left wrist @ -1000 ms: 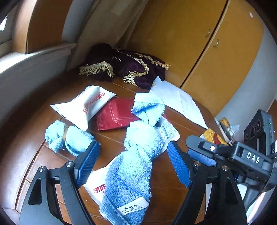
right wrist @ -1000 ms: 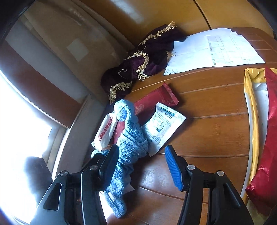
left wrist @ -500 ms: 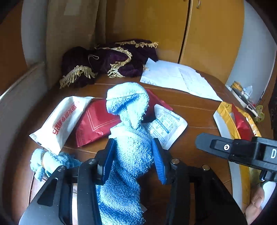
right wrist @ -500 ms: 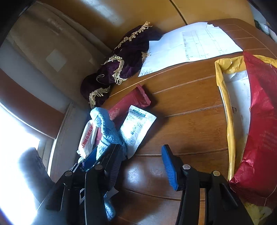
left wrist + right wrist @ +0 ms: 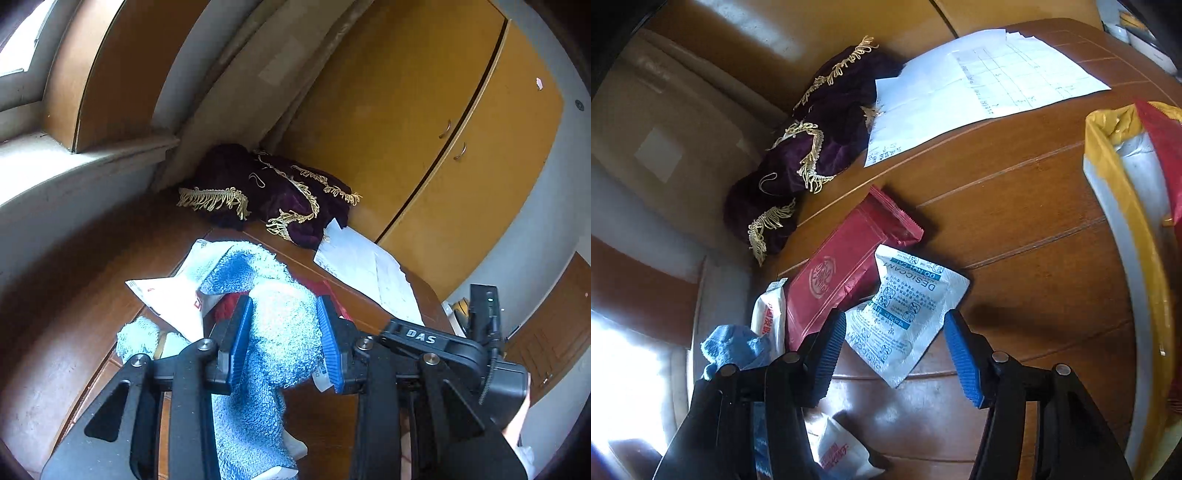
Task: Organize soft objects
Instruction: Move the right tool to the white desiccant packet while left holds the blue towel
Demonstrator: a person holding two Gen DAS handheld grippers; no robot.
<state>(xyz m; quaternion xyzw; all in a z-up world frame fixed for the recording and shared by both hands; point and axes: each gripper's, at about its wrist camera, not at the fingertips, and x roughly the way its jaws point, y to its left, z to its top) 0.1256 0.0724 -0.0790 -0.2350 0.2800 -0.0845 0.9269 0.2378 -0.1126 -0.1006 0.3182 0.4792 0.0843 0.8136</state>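
Observation:
A light blue towel (image 5: 280, 332) hangs lifted off the wooden table (image 5: 122, 258), pinched by my left gripper (image 5: 284, 339), which is shut on its middle; its upper end flops forward and its tail trails below. The towel's edge (image 5: 733, 349) shows at the lower left of the right wrist view. A second, rolled blue towel (image 5: 138, 338) lies on the table at the left. My right gripper (image 5: 894, 354) stands open just above a white desiccant packet (image 5: 905, 310), with nothing between its fingers.
A red packet (image 5: 846, 266) and a white packet (image 5: 770, 317) lie beside the desiccant packet. A purple fringed cloth (image 5: 812, 147) is heaped at the back by white paper sheets (image 5: 979, 92). A yellow and red bag (image 5: 1130, 221) lies at the right. Yellow cupboard doors (image 5: 443, 110) stand behind.
My left gripper closed on the blue towel and lifted it off the table, tilting upward. My right gripper stayed open and shifted over the desiccant packet, uncovered when the towel left.

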